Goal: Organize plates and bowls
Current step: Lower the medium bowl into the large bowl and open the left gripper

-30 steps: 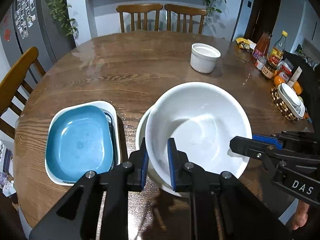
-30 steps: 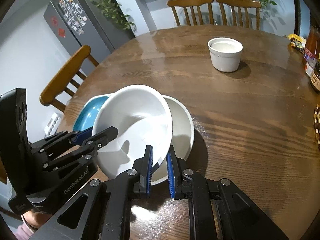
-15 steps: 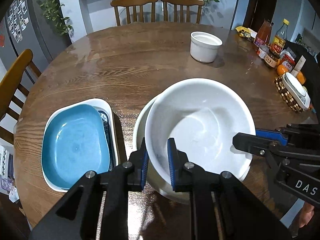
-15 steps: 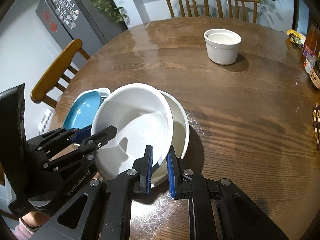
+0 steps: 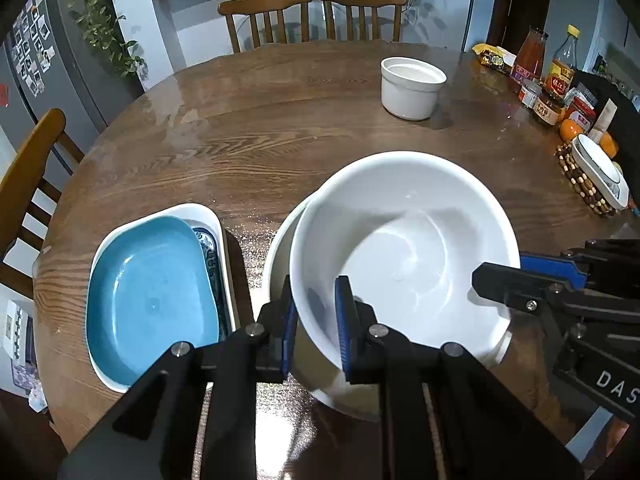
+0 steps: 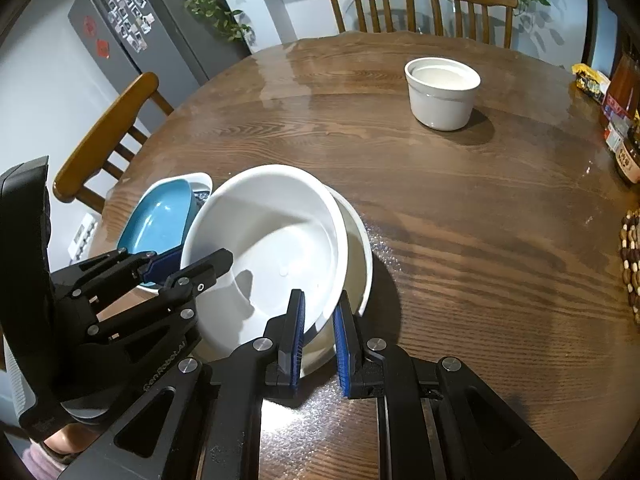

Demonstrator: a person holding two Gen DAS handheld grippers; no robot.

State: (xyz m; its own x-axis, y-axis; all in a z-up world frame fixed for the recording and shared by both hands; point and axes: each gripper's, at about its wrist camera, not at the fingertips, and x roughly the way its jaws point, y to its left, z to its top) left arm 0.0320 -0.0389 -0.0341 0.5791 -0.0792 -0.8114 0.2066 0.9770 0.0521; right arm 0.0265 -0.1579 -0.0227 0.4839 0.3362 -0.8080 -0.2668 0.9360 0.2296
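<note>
Bowl [image 5: 404, 240], white, pinched at opposite rims by left hand-held gripper [image 5: 316, 320] and right hand-held gripper [image 6: 318, 332], over second white bowl [image 6: 358, 256] on worktop [image 6: 460, 200].

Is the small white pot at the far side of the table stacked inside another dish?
No, the small white pot stands alone on the bare table, well apart from the big white bowl.

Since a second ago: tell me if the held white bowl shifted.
Yes: the held white bowl slid right, covering more of the lower white bowl in the right wrist view.
</note>
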